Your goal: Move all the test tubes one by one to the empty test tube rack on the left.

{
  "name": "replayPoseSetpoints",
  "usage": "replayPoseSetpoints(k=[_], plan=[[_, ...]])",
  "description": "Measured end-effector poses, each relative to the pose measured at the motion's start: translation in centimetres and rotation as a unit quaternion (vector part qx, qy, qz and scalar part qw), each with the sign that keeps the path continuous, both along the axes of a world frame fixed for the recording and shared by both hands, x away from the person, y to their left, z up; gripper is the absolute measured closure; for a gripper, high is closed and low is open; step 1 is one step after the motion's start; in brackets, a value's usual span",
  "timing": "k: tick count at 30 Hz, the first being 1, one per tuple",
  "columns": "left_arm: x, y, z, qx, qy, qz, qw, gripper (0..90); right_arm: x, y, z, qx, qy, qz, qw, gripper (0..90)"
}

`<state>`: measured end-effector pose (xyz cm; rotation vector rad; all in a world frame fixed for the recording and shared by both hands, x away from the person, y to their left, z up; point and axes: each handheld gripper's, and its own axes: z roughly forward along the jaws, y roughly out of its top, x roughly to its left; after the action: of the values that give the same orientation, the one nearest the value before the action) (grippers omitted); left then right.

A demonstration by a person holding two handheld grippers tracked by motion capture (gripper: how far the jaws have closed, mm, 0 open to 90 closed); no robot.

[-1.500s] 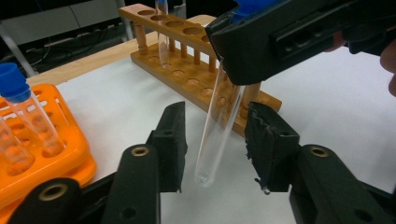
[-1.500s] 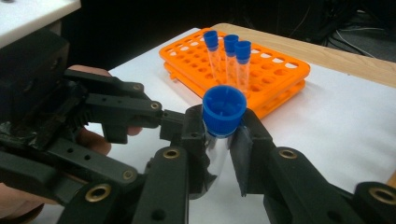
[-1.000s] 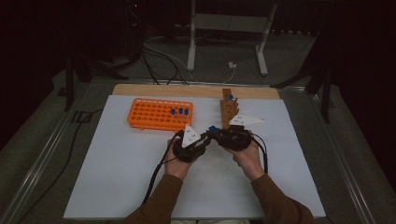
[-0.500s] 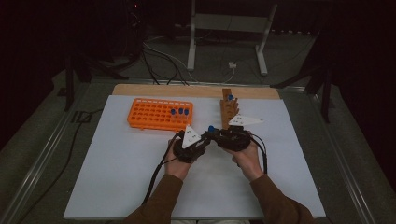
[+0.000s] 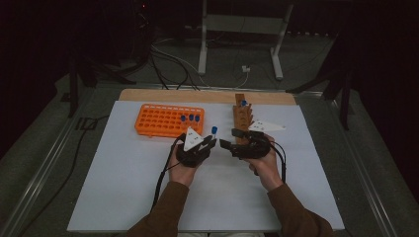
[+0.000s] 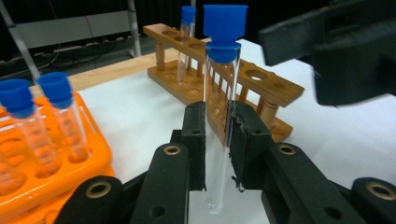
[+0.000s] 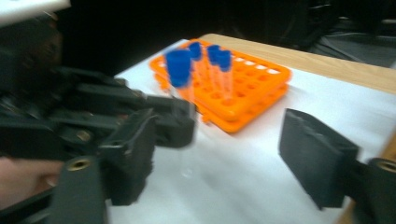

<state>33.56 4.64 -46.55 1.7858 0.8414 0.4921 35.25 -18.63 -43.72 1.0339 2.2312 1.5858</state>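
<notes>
One tube (image 5: 243,104) sits in the wooden rack (image 5: 243,117); three wait in the orange rack (image 5: 169,120). Left hand-held gripper (image 6: 218,140) clamps a capped tube (image 6: 220,107) (mid-transfer, I judge); right hand-held gripper (image 7: 224,154) gapes wide.

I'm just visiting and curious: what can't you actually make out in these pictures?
- Clear blue-capped glass tube: its midsection is hidden by the left claw in the left gripper view.
- Orange plastic rack: cut off by the left edge there.
- Right claw: its near pad is motion-blurred in the right gripper view.
- Wooden tube rack: holes too small in the high view.
</notes>
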Motion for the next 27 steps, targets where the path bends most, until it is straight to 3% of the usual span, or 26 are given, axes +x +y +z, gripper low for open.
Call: replayPoseSetpoints(k=[3, 9, 15, 18, 21, 27], plan=[[0.1, 0.5, 0.2, -0.004, -0.003, 0.002, 1.0000, 78.1, 0.0, -0.2, -0.2, -0.014, -0.002, -0.013, 0.9998, 14.3], [0.4, 1.6, 0.5, -0.019, -0.004, 0.014, 0.9997, 78.1, -0.1, -0.5, -0.2, -0.031, -0.012, -0.024, 0.9991, 3.2], [0.9, 3.1, 1.1, -0.032, -0.004, 0.033, 0.9989, 78.1, -0.2, -1.0, -0.2, -0.037, -0.015, -0.030, 0.9988, 1.0], [1.2, 3.8, 1.3, -0.041, 0.000, 0.028, 0.9988, 78.0, -0.2, -1.4, -0.2, -0.036, -0.018, -0.035, 0.9986, 0.0], [1.5, 4.4, 1.5, -0.036, -0.004, 0.029, 0.9989, 78.0, -0.3, -1.9, -0.1, -0.030, -0.020, -0.039, 0.9986, 0.0], [2.1, 6.0, 2.1, -0.048, -0.012, 0.047, 0.9977, 78.0, -0.1, -2.6, -0.1, -0.025, -0.015, -0.046, 0.9985, 0.0]])
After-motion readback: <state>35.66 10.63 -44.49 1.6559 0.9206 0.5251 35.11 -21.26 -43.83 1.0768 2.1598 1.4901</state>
